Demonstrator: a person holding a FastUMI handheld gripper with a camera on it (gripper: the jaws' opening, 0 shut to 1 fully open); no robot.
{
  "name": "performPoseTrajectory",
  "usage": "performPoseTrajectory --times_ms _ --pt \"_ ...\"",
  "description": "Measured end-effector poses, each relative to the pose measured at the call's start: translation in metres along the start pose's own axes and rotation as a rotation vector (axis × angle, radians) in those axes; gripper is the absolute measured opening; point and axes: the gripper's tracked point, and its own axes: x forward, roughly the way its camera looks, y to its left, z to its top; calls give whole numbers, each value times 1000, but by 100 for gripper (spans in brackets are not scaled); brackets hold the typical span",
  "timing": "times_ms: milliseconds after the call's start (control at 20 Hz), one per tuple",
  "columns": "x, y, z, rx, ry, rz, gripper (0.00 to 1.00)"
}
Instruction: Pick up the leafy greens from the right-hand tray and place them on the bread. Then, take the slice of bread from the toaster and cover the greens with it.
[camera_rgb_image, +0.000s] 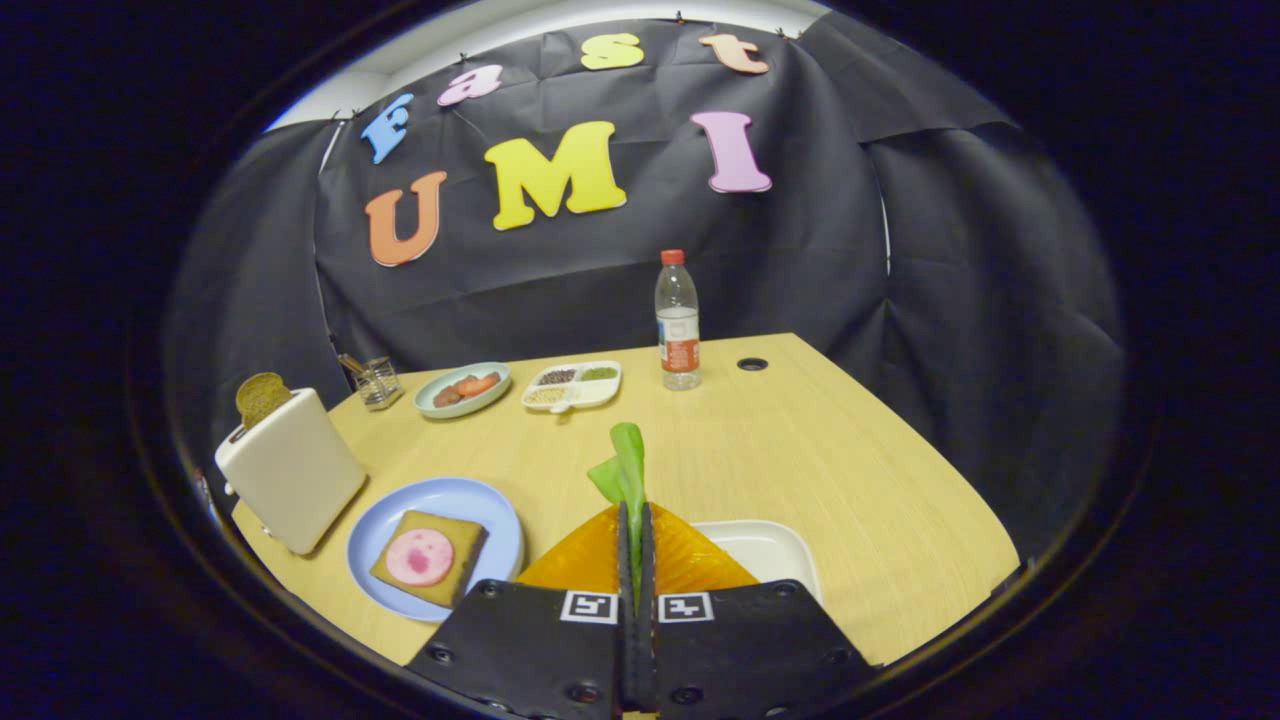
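Observation:
My gripper (635, 512) is shut on a green leaf (622, 470), which sticks up from between the two fingers, lifted above the table. Below and behind the fingers lies an orange sheet (690, 562) over the white tray (770, 548). To the left of the fingers a blue plate (385, 520) carries a slice of bread (432, 557) topped with a pink round of meat (420, 557). Further left stands the white toaster (292, 470) with a brown slice of bread (261, 397) poking out of its slot.
Beyond the fingers, along the wooden table's (800, 460) far side, stand a water bottle (677, 322), a white divided dish (573, 385), a pale green plate of food (462, 389) and a small glass container (378, 382). A round cable hole (752, 364) lies right of the bottle.

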Motion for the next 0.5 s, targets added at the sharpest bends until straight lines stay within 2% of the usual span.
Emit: performPoseTrajectory --times_ms 150,400,500 --pt "-5 41 13 6 -44 42 0" --pt "7 104 6 -51 -61 40 0" --pt "16 119 -4 -96 -53 13 0"
